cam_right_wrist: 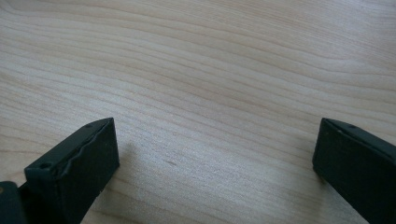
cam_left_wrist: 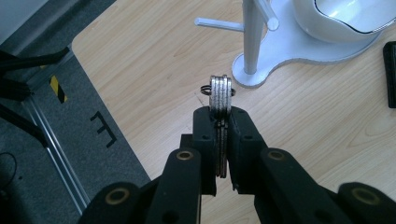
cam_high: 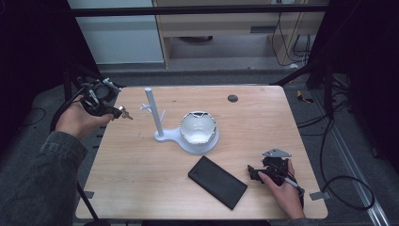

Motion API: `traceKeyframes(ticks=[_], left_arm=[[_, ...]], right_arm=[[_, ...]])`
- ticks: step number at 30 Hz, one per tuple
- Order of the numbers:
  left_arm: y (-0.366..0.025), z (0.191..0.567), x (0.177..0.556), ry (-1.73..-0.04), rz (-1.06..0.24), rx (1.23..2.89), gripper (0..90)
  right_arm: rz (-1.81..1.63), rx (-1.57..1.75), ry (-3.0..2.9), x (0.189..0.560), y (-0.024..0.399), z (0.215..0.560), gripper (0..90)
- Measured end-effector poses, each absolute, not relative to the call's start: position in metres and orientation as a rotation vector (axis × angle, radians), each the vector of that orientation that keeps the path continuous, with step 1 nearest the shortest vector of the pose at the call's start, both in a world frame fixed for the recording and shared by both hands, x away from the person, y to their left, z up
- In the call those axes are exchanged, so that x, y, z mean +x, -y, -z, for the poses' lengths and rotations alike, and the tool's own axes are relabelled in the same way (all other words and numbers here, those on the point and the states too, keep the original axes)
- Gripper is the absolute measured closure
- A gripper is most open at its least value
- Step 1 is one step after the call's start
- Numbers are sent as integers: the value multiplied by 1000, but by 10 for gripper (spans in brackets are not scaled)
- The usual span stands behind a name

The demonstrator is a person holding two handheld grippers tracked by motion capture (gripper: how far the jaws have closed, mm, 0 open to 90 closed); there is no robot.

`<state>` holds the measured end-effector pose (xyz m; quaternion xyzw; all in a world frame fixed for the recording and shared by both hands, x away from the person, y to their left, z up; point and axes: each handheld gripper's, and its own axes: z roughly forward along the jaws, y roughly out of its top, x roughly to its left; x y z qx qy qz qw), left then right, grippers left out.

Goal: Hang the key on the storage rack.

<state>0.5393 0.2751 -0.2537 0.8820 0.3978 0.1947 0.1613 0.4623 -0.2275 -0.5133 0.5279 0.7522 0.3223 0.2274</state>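
Wooden table (cam_high: 141,165); left tool (cam_left_wrist: 219,116) clamps keys (cam_left_wrist: 221,93) near white stand (cam_left_wrist: 254,42).

The left hand (cam_high: 77,120) is holding the left gripper (cam_high: 123,114) raised at the left edge of the view from above, forearm in a grey sleeve (cam_high: 40,181) reaching in from the bottom left, and its jaws are pointing rightward and clamping tight. The right hand (cam_high: 284,188) is resting low at the near right, holding the right gripper (cam_high: 254,173) with its jaws standing wide apart and pointing leftward.
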Motion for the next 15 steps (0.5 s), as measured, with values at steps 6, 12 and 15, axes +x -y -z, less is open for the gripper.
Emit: traceKeyframes(ticks=[6,12,15], left_arm=[[-270,252,543,-1123,-547,2518,824],[-263,251,544,-1114,-543,2523,824],[-259,252,546,-1100,-547,2534,824]], right_arm=[[-890,1453,-2073,462,228,513,6],[-890,1454,-2073,462,228,513,6],[-891,1454,-2073,462,228,513,6]])
